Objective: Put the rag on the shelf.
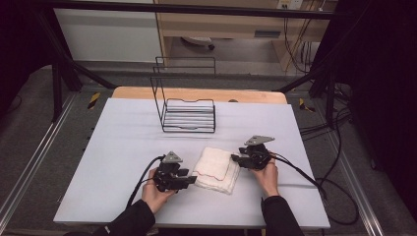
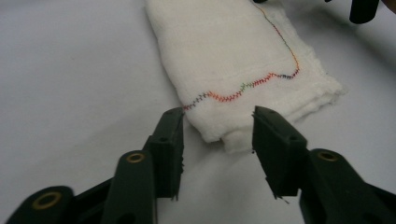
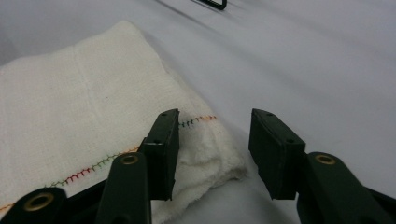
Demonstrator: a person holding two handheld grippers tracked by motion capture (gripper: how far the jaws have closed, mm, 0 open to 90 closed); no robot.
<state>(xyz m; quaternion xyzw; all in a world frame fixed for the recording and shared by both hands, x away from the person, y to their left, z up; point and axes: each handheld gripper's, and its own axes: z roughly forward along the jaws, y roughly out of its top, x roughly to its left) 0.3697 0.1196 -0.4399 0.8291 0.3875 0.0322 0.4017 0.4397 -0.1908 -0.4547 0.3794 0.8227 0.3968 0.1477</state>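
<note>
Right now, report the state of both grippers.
Left gripper: open, holding nothing, jaws at a corner of the folded white cloth.
Right gripper: open, holding nothing, at another corner.

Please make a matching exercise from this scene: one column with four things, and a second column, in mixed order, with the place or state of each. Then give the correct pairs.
Things:
1. folded white cloth
2. black wire rack
3. left gripper
4. right gripper

Places or states:
A. open, at the cloth's left edge
B. stands at the far side of the table
C. open, at the cloth's right edge
D. lies flat between the two grippers

Pairs: 1-D, 2-B, 3-A, 4-C
</note>
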